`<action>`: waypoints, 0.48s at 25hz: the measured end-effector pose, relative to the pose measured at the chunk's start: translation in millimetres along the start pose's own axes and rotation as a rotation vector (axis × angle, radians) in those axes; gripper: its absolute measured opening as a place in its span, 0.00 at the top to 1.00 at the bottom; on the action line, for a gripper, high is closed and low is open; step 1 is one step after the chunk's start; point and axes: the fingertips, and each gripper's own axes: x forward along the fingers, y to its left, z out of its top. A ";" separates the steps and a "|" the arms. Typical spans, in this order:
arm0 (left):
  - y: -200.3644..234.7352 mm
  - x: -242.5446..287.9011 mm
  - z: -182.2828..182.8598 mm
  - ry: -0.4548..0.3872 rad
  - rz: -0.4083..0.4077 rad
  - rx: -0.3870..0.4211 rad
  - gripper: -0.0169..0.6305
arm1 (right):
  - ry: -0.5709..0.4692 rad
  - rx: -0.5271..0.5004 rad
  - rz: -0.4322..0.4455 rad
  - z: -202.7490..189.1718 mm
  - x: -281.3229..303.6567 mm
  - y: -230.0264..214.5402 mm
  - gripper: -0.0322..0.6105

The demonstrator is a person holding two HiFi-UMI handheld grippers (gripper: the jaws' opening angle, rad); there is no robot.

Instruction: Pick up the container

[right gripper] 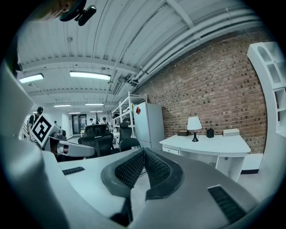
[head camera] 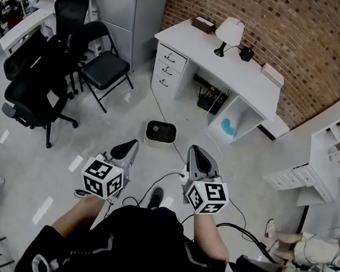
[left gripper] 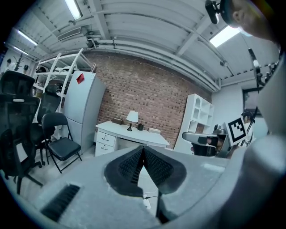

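The container [head camera: 160, 132], a small white square box with a dark inside, sits on the pale floor in front of the desk. In the head view both grippers are held out side by side just short of it. My left gripper [head camera: 132, 144] points at its left side and my right gripper [head camera: 194, 150] at its right. Each is shut with nothing between its pads. The left gripper view shows the left gripper [left gripper: 143, 147] with its jaws closed tip to tip. The right gripper [right gripper: 144, 150] looks the same in its own view. The jaws hide the container in both gripper views.
A white desk [head camera: 254, 80] with a lamp [head camera: 229, 32] stands against the brick wall beyond the container. Black chairs [head camera: 105, 64] cluster at the left. A cable [head camera: 158, 105] runs across the floor past the container. White shelving [head camera: 334, 153] stands at the right.
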 end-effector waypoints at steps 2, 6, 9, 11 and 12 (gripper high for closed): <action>3.7 15.3 3.3 0.005 0.014 0.000 0.96 | 0.000 0.009 0.011 0.6 11.0 -12.4 0.94; 3.5 48.9 13.5 0.020 0.043 -0.004 0.96 | 0.007 0.016 0.041 5.0 29.0 -40.9 0.94; -2.6 73.4 22.0 0.032 0.060 0.009 0.96 | 0.008 0.013 0.064 12.3 38.8 -65.2 0.94; -5.2 88.0 26.7 0.037 0.072 0.021 0.96 | 0.001 0.007 0.077 17.4 45.8 -80.0 0.94; -6.3 94.8 28.2 0.039 0.077 0.022 0.96 | -0.003 0.006 0.082 19.0 48.8 -87.2 0.94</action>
